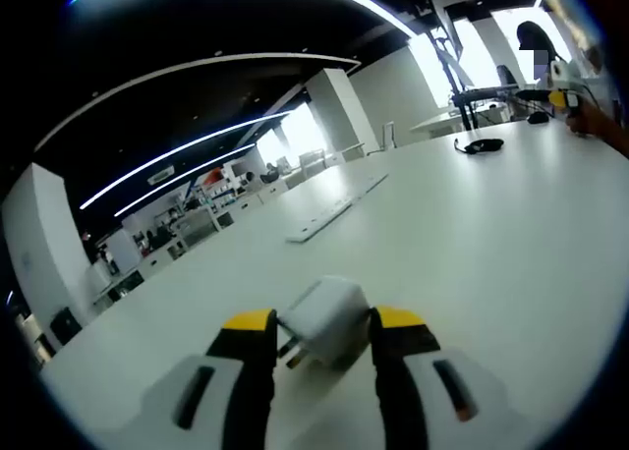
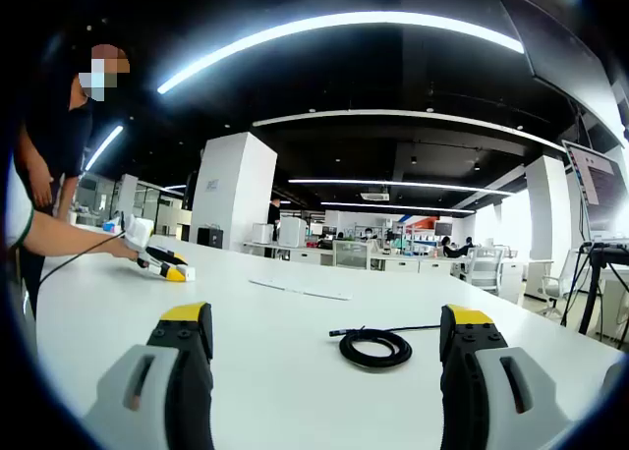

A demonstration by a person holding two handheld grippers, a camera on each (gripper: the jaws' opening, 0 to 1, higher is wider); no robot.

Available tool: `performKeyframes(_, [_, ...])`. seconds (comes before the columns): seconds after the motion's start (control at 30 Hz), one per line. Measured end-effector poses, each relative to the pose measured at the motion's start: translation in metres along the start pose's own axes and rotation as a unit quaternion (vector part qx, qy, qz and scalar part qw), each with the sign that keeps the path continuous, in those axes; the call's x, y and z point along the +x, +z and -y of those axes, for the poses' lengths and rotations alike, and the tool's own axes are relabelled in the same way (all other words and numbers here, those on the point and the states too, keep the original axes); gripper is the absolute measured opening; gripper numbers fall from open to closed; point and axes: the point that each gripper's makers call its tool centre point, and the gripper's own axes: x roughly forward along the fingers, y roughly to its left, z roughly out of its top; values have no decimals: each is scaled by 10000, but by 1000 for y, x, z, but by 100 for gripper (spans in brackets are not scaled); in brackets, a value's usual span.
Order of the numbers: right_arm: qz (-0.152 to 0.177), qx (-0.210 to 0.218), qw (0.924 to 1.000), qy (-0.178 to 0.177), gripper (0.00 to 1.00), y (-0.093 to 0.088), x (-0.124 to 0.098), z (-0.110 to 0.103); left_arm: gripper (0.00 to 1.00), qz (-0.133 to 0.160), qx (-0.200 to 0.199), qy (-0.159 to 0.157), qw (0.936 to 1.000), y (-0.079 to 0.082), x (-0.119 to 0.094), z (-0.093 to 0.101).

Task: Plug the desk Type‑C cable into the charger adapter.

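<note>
My left gripper [image 1: 322,334] is clamped on the white cube-shaped charger adapter [image 1: 329,320]. My right gripper [image 2: 327,344] stands apart; the coiled black Type-C cable [image 2: 374,347] lies between its jaws on the white table [image 2: 295,371].

Each gripper carried two black jaws tipped with yellow pads, set in pale grey housings with dark oblong slots: the left gripper [image 1: 322,334] and the right gripper [image 2: 327,334] alike. The person [image 2: 54,140] wore a dark top.
</note>
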Motion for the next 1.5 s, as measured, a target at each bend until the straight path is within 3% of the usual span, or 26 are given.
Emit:
performKeyframes(0.2, [7, 25, 10000, 29, 98, -1, 3, -3, 28, 111, -190, 42, 9998, 1, -7, -3])
performKeyframes(0.53, [18, 22, 10000, 58, 98, 1, 5, -6, 28, 341, -510, 74, 9981, 2, -7, -2])
performKeyframes(0.73, [4, 15, 10000, 52, 98, 0, 6, -5, 32, 380, -431, 61, 9983, 2, -2, -1])
performKeyframes(1.03, [-4, 39, 10000, 28, 98, -2, 5, -4, 28, 506, -694, -1, 9963, 0, 1, 0])
performKeyframes(1.5, [22, 54, 10000, 76, 98, 0, 6, -5, 26, 380, -816, -6, 9959, 1, 0, 2])
